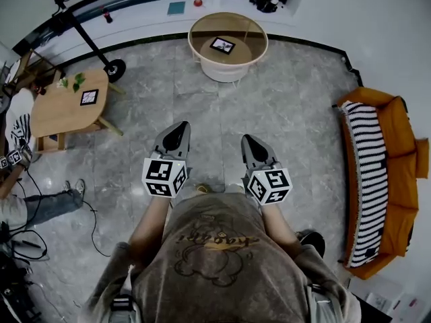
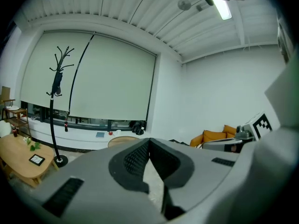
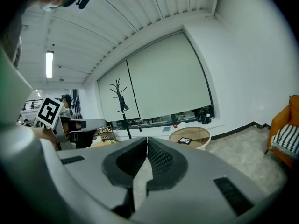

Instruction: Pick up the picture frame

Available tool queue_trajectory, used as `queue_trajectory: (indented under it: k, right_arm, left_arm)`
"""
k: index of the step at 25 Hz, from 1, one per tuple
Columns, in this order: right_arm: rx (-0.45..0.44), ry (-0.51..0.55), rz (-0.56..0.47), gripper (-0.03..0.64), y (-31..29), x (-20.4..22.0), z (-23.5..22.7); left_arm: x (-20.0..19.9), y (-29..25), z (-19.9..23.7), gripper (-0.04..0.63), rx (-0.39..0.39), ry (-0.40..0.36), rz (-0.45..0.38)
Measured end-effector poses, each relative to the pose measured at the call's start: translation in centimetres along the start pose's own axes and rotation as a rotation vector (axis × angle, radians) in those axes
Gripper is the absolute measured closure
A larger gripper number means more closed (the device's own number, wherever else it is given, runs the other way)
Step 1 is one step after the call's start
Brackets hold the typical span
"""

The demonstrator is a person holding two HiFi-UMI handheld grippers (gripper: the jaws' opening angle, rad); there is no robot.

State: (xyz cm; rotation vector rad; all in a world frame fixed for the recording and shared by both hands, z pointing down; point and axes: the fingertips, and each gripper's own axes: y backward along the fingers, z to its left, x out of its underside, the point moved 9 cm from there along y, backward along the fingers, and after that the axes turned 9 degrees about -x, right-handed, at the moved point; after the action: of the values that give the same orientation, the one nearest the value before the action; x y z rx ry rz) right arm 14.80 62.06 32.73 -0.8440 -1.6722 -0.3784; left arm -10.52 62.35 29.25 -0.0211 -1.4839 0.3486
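Grey fingers [image 1: 174, 141] on the left gripper [image 1: 182, 125] and the right gripper [image 1: 247, 140] are pressed tight together, with nothing between them. Far ahead of both, the picture frame [image 1: 222, 45] lies flat on a round tabletop [image 1: 202, 33].

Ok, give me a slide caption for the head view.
Left gripper and right gripper, both shut and empty, point toward a round table bearing a picture frame.
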Motion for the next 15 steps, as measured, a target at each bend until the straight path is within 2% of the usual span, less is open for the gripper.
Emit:
queue_trajectory:
  k: [7, 15]
  right_arm:
    - [0.046, -0.027, -0.010, 0.597, -0.7, 1.2, 1.9]
    - [0.065, -0.064, -0.005, 0.597, -2.5, 1.8, 1.4]
  left_arm:
    - [0.9, -0.1, 2.1, 0.578, 0.043, -0.001, 0.028]
    - [0.5, -1.7, 2.8, 0.578, 0.068, -0.006, 0.021]
